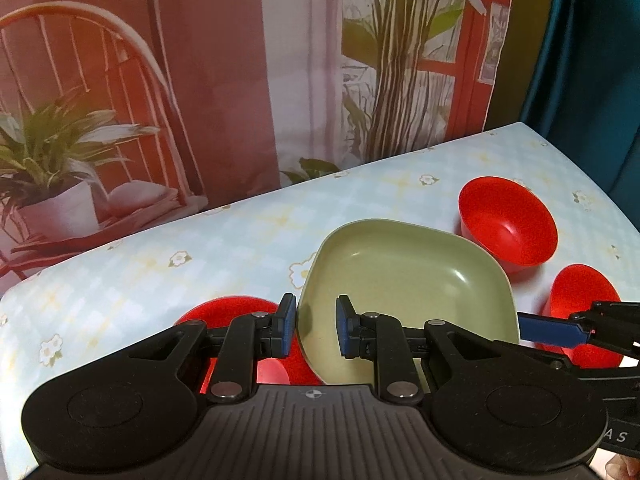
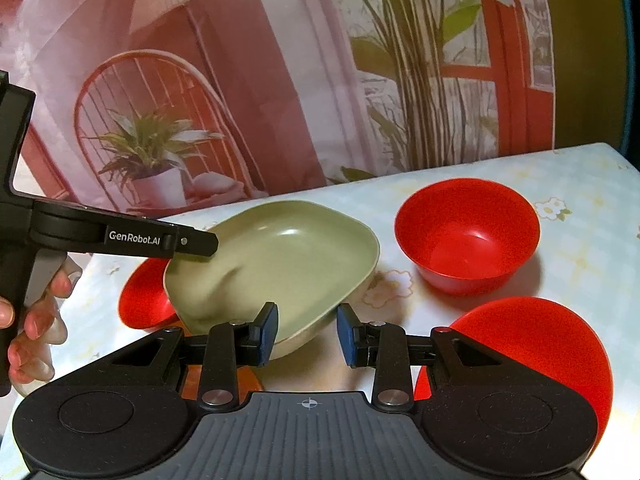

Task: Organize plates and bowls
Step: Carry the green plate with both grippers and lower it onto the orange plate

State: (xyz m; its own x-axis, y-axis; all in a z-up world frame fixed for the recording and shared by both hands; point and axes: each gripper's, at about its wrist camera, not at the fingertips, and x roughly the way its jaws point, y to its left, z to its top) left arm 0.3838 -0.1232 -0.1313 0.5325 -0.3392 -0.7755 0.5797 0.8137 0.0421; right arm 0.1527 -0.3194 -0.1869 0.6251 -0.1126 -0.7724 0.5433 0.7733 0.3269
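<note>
Warm, even indoor light. Soft glare spots inside green plate point(image 1: 408, 280) and red bowl point(image 2: 468, 236). Faint shadow under plate on tablecloth point(image 2: 580, 248). Strong fisheye bending at edges; printed backdrop point(image 1: 200, 80) slightly soft, colours oversaturated.

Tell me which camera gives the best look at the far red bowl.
The right wrist view: the far red bowl sits unobstructed on the table, showing its whole rim, inside and outer wall. The left wrist view shows the same bowl whole too, but smaller, near the frame's right edge and bent by the fisheye.
</note>
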